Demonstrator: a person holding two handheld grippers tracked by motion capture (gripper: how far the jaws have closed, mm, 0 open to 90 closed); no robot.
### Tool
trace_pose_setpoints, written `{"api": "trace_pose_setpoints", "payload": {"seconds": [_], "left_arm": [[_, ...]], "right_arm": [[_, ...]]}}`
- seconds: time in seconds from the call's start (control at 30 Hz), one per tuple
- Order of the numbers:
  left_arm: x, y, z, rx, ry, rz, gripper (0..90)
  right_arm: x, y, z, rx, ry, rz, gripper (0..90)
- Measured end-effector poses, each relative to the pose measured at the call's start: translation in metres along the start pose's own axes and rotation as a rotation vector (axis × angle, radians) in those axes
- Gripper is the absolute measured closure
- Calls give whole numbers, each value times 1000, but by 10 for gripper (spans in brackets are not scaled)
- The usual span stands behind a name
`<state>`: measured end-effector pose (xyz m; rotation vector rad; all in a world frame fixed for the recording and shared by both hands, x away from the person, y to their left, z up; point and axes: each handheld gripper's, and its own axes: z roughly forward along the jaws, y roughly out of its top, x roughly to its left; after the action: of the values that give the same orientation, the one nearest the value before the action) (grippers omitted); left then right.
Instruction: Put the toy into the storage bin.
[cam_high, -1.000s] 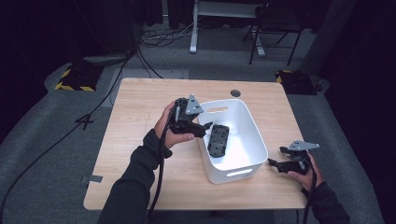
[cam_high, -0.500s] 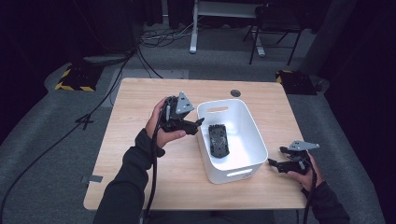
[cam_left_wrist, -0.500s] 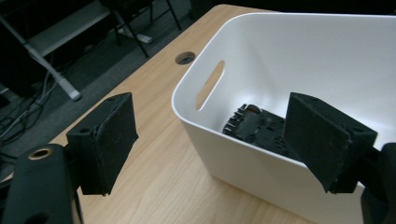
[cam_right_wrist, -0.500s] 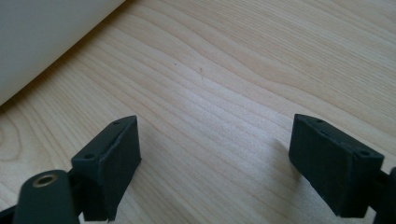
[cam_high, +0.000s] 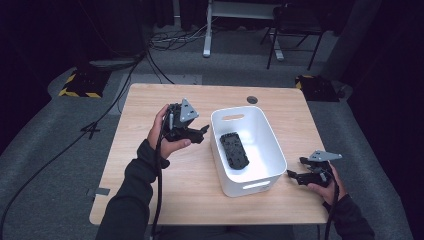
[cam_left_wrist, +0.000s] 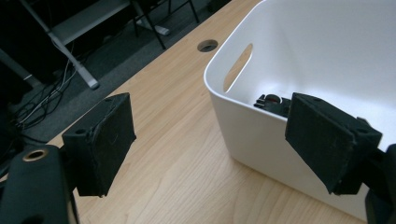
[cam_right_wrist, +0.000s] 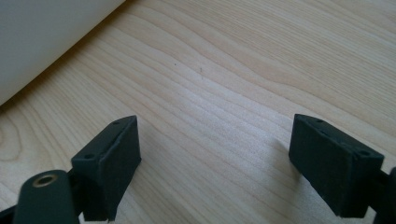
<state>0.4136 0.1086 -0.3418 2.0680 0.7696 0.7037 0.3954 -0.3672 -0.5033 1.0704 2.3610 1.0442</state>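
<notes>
**Ana:** Overhead view first. White rectangular plastic bin with slot handles (cam_high: 250, 150) sits right of centre on the pale wooden table (cam_high: 150, 200), and a flat black plastic part with round holes (cam_high: 234, 150) lies on the bin floor. Left gripper (cam_high: 202, 132) hangs just left of the bin's near-left wall, outside it, with nothing in it.

**Ben:** And the other one?

**Ana:** Right gripper (cam_high: 291, 175) rests low at the lower right of the frame, just beside the bin's right corner, also empty.

**Ben:** Left gripper view?

**Ana:** Its jaws have just been opening and stand apart with only bare table and the bin's white wall (cam_left_wrist: 261, 135) between them. A corner of the black part (cam_left_wrist: 273, 101) peeks over the rim at mid-frame; the round cable hole in the tabletop (cam_left_wrist: 207, 45) shows at upper centre.

**Ben:** Right gripper view?

**Ana:** Jaws apart over wood grain, with the bin's wall (cam_right_wrist: 42, 37) across the upper left corner. Nothing between the pads.

**Ben:** So which step is this?

**Ana:** I'd judge the drop is done: part in the bin, left gripper released and clear. No other loose piece shows on the table, so the next move likely calls for bringing the left gripper away from the wall without knocking it.
</notes>
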Motion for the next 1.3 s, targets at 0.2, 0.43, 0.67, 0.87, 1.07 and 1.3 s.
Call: {"api": "trace_pose_setpoints", "payload": {"seconds": [0.2, 0.43, 0.67, 0.87, 1.07, 1.3], "left_arm": [[7, -10, 2, 53, 36, 3, 161], [12, -24, 7, 92, 70, 4, 161], [12, -39, 11, 118, 91, -7, 160], [11, -52, 14, 138, 94, -20, 160], [9, -66, 14, 161, 104, -19, 160], [6, -80, 14, 198, 103, -9, 161]], "right_arm": [[0, 0, 0, 0, 0, 0, 165], [0, 0, 0, 0, 0, -1, 165], [0, 0, 0, 0, 0, 0, 165], [0, 0, 0, 0, 0, -1, 165], [0, 0, 0, 0, 0, 0, 165], [0, 0, 0, 0, 0, -1, 165]]}}
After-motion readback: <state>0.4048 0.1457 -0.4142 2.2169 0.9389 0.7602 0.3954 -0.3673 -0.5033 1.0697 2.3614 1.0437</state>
